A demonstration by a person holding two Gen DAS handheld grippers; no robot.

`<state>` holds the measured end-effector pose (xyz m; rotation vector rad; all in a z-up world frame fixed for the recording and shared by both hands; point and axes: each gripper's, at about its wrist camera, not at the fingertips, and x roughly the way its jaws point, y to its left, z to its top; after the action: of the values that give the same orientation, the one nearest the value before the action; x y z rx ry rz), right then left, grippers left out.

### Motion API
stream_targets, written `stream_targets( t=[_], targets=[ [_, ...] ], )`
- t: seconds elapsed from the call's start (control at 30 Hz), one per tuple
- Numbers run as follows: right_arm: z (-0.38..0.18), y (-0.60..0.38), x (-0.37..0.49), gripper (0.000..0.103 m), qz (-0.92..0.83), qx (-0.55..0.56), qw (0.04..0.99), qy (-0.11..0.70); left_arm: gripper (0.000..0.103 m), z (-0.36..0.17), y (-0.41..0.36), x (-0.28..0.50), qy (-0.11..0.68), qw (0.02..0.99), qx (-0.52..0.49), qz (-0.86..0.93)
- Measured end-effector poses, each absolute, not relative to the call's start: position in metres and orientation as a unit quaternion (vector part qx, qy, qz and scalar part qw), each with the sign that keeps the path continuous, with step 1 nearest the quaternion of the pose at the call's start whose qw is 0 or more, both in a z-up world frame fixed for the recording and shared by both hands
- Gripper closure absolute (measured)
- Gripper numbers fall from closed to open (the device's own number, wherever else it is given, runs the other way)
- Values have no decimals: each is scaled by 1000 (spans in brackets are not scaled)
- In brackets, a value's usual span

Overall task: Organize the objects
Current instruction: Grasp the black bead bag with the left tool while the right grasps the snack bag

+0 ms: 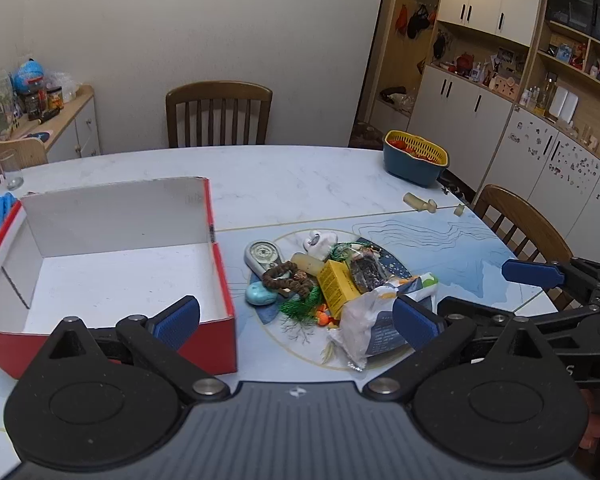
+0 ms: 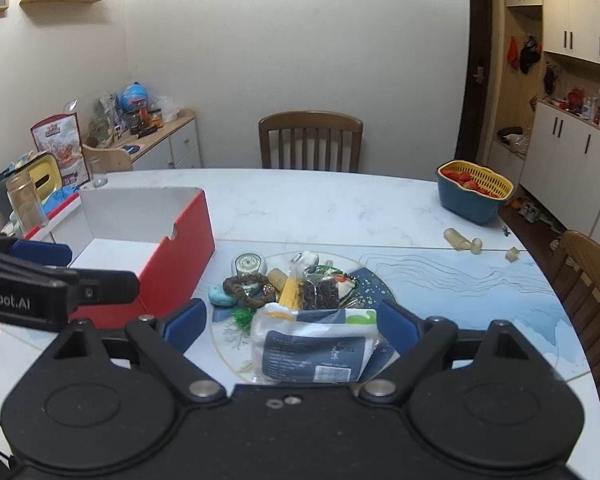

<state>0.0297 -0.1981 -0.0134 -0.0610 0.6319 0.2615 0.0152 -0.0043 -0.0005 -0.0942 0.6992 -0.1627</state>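
Both spread wide and gripping nothing: left gripper (image 1: 296, 318) poised above the near wall of the red box (image 1: 224, 280), right gripper (image 2: 290, 326) just behind the white-and-blue packet (image 2: 312, 350), probably lined up for a first pick. Heaped ahead of both, between the pads, packet, yellow carton (image 1: 337, 286), bead bracelet (image 1: 284, 276) and teal stone (image 1: 260, 294), beside the box for short transfers. Box bare inside; far right, blue basket (image 1: 414, 160) with something red.

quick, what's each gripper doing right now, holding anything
Left gripper: open, holding nothing.
Right gripper: open, holding nothing; the packet lies between its fingers, not pinched.
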Motion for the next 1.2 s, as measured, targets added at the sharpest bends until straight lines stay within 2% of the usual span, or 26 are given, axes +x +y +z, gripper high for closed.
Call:
stream_targets(
  t=[0.5,1.0,1.2],
  targets=[
    [-43,-247,86,15,168,-85,921,341,0,-27,-57,62,369,922,-45,-110],
    [-80,-251,121,26,272,-141,876,374,0,-48,-94,133,405,909,-67,-77],
    [-89,-249,129,34,301,-148,865,372,3,-67,-110,162,434,895,-74,-71]
  ],
)
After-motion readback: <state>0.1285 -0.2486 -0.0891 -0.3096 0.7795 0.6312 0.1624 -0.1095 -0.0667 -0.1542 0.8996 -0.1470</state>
